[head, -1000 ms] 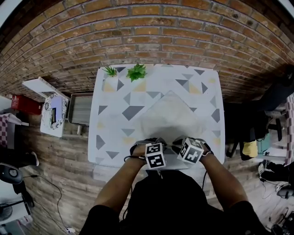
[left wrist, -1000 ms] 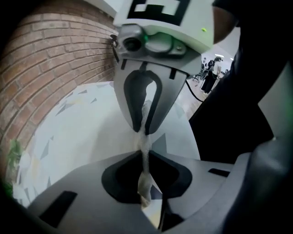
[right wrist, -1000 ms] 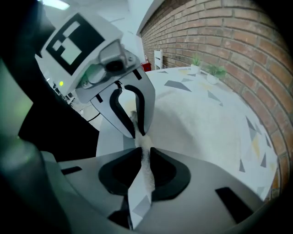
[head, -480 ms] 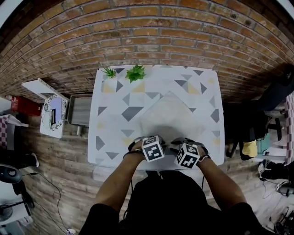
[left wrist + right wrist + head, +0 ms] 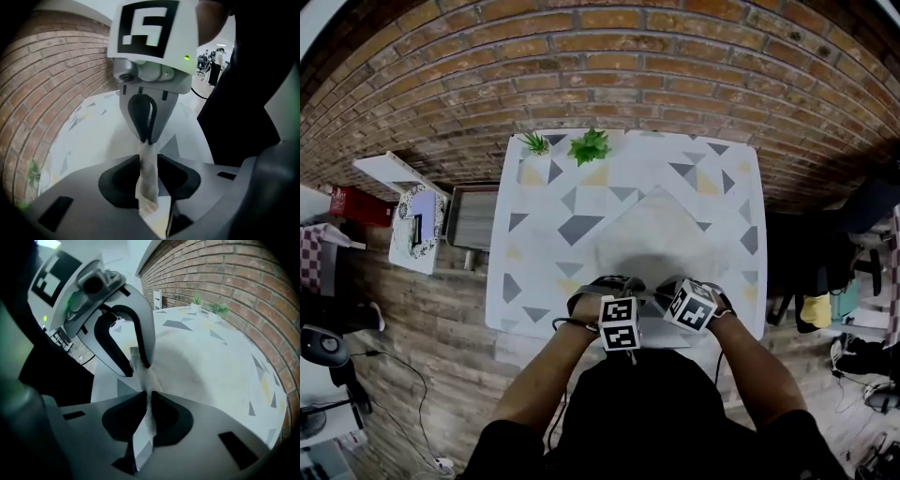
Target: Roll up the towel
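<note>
At table front edge, left gripper newly spread round towel hem, right gripper newly pinching it.

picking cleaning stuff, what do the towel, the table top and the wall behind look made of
Towel: soft cloth, pale and matte; it bunches and folds at its near edge.
Table top: smooth white surface printed with grey and yellow triangles; laminate or a fitted cover, cannot tell which.
Wall: red-brown brick, rough and matte, with paler mortar lines.
</note>
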Motion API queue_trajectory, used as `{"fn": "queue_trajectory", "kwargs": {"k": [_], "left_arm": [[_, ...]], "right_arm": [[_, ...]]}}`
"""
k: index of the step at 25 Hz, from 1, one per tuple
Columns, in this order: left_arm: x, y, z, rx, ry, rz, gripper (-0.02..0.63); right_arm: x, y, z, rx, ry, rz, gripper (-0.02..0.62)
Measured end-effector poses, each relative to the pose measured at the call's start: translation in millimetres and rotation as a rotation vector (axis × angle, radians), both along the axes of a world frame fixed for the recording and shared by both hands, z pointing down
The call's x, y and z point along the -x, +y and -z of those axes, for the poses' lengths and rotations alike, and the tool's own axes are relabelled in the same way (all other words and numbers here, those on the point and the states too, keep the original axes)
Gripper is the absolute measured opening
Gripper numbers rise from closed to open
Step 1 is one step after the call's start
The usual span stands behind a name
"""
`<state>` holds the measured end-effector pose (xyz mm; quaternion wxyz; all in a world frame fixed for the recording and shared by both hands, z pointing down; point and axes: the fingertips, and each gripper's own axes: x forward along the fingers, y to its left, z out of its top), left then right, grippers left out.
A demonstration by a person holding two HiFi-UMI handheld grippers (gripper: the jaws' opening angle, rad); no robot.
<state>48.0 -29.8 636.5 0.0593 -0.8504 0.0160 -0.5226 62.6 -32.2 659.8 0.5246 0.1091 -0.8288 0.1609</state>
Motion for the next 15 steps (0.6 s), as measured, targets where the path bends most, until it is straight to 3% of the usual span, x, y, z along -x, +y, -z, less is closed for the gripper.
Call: {"fn": "queue_trajectory", "kwargs": {"k": [4, 7, 12, 15], "left_arm": [[0, 2, -13, -0.030, -0.056, -0.033, 0.130], [0, -2, -21, -0.021, -0.069, -0.013, 0.130], [1, -7, -24, 0.027, -0.057, 0.027, 0.126], [0, -9, -23, 0.076, -0.039, 0.053, 0.101]], "right_arm": [[0, -4, 3, 0.036, -0.023, -0.038, 0.054], [1, -6, 9, -0.003, -0.020, -0.024, 0.075], [-1, -4, 8, -0.059, 0.008, 0.016, 0.157], [-5, -2, -1, -0.065, 0.050, 0.027, 0.168]]}}
